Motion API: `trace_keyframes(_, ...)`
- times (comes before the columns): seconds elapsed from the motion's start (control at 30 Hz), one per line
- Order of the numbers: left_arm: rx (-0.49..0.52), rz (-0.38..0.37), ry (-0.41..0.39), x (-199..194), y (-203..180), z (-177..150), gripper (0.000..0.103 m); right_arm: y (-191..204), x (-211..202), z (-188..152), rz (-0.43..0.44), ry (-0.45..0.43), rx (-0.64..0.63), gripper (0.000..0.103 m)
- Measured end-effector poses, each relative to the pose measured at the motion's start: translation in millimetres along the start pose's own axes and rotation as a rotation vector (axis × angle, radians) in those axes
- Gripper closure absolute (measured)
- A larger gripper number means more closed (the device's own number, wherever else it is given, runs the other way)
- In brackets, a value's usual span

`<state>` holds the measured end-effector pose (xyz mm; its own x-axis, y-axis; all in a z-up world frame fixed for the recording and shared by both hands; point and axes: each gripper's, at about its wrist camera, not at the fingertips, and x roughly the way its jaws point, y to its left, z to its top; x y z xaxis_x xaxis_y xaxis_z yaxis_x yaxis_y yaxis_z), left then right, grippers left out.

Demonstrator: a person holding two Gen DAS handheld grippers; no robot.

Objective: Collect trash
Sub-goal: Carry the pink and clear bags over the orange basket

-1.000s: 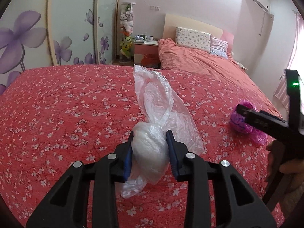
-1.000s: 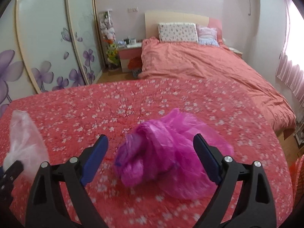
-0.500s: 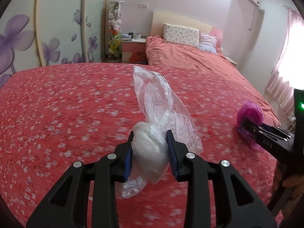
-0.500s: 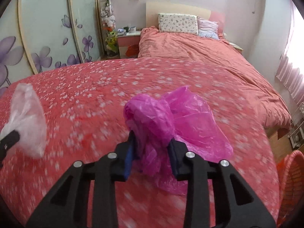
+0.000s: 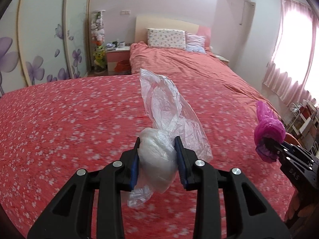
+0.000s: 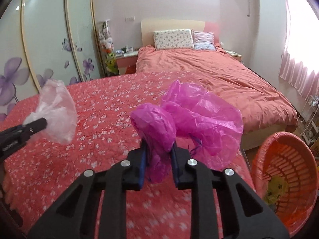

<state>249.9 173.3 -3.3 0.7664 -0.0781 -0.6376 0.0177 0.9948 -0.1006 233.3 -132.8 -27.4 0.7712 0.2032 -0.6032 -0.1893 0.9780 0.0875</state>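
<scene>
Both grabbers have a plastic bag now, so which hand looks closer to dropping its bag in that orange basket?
Probably the right. The right gripper, closing on the pink bag, has the orange basket just beside it. The left gripper with the clear bag is farther away, beyond the right one.

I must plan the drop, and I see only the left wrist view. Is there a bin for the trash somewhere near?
Observer: Yes, an orange basket stands on the floor beside the bed, at the right in the right wrist view.
Operator: Is the basket empty?
Observer: No, something yellowish lies at its bottom.
Operator: Does the right gripper hold its bag well?
Observer: The right gripper is closing on the pink bag; most of the bag billows loose beyond the pads.
</scene>
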Motion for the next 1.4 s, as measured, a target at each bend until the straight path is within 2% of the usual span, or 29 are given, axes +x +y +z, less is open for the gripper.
trace_keyframes(0.3,0.056,-0.058,-0.019,-8,-48,-1,0.07,-38,-46,-15,-0.02,-0.068,0.037,0.081)
trace_keyframes(0.67,0.111,-0.16,-0.04,-18,-104,-9,0.07,-90,-95,-35,-0.091,-0.151,0.092,0.081)
trace_keyframes(0.9,0.15,-0.224,-0.054,-18,-142,-12,0.07,-120,-109,-47,-0.14,-0.163,0.137,0.081)
trace_keyframes(1.4,0.188,-0.362,-0.021,-6,-212,-25,0.07,-174,-132,-66,-0.244,-0.192,0.213,0.081)
